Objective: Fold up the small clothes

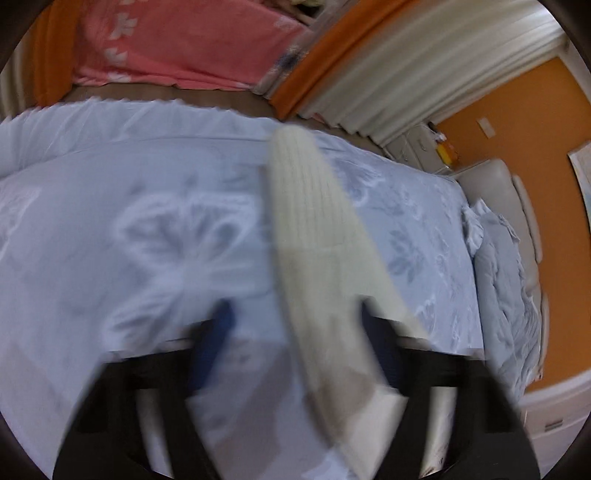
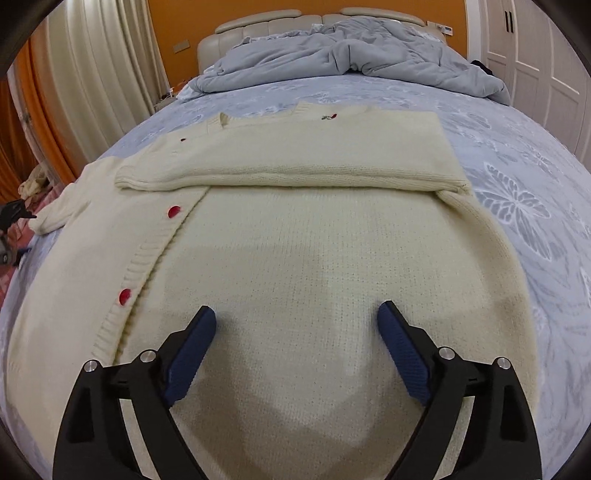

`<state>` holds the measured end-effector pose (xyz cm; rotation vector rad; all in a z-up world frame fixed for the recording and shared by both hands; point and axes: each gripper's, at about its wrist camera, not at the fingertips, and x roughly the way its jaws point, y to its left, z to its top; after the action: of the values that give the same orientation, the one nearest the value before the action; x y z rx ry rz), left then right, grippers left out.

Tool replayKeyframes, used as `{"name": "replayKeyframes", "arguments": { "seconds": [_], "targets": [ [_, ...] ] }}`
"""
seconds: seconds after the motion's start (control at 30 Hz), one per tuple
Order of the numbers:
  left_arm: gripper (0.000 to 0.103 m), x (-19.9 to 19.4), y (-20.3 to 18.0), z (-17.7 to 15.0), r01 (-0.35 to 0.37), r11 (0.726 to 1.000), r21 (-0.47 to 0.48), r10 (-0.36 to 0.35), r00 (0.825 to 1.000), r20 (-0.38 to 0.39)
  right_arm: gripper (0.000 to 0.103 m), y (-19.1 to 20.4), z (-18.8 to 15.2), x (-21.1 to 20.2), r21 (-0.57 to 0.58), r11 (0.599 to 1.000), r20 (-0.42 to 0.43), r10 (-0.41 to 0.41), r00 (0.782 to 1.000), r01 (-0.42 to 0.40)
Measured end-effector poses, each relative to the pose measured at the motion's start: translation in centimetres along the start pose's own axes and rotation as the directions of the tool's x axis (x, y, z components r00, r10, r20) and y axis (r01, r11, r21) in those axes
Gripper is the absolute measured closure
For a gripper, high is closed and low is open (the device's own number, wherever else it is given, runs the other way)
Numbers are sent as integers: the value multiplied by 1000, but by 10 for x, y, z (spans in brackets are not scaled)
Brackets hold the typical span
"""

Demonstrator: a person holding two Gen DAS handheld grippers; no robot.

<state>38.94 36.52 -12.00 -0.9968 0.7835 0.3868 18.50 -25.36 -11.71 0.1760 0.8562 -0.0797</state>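
Writing or brand marks: none legible in either view; a small red-and-dark emblem (image 2: 328,117) sits near the cardigan's top edge, too small to read.

Right tool (image 2: 297,339): jaws spread wide, blue pads (image 2: 404,354) well apart, nothing between them. It hovers over the lower body of the cream cardigan (image 2: 303,258); contact with the knit cannot be confirmed.

Left tool (image 1: 295,343): view is motion-blurred. Its jaws stand apart, blue pads (image 1: 214,347) visible on both sides. A cream ribbed sleeve (image 1: 314,236) runs from the near right finger up across the frame. The sleeve overlaps the right finger, but whether it is gripped cannot be told.

Cardigan position: spread flat on the bed (image 2: 517,155), on a pale blue floral sheet. One sleeve (image 2: 288,173) is folded across the chest, running left to right. The button band runs diagonally at left with two red buttons (image 2: 173,211) showing. The other sleeve trails off toward the left bed edge, near the left tool seen at the frame edge.

Surroundings: a rumpled grey duvet (image 2: 351,55) lies at the headboard (image 2: 317,20) end. Orange wall, cream curtains (image 2: 110,66) at left, white wardrobe doors (image 2: 535,55) at right. In the left view, a pink flowered blanket (image 1: 177,40) lies beyond the bed.
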Motion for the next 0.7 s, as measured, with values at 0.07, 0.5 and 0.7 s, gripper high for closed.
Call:
{"name": "replayKeyframes", "arguments": {
  "seconds": [0.07,0.5,0.7],
  "targets": [
    [93,13,-14,-2,-15,999,52,19,997,-74,14,1,-2,-2,-3,1000,1,-1,1000,1],
    [94,-134,-245,-191,441,641,629,-408,889,-208,11,-7,-3,-7,39,997,22,65,998,-66],
    [79,-61,-200,-346,470,670,574,-172,851,-496,11,-12,-3,-11,64,992,29,103,994,-104]
  ]
}}
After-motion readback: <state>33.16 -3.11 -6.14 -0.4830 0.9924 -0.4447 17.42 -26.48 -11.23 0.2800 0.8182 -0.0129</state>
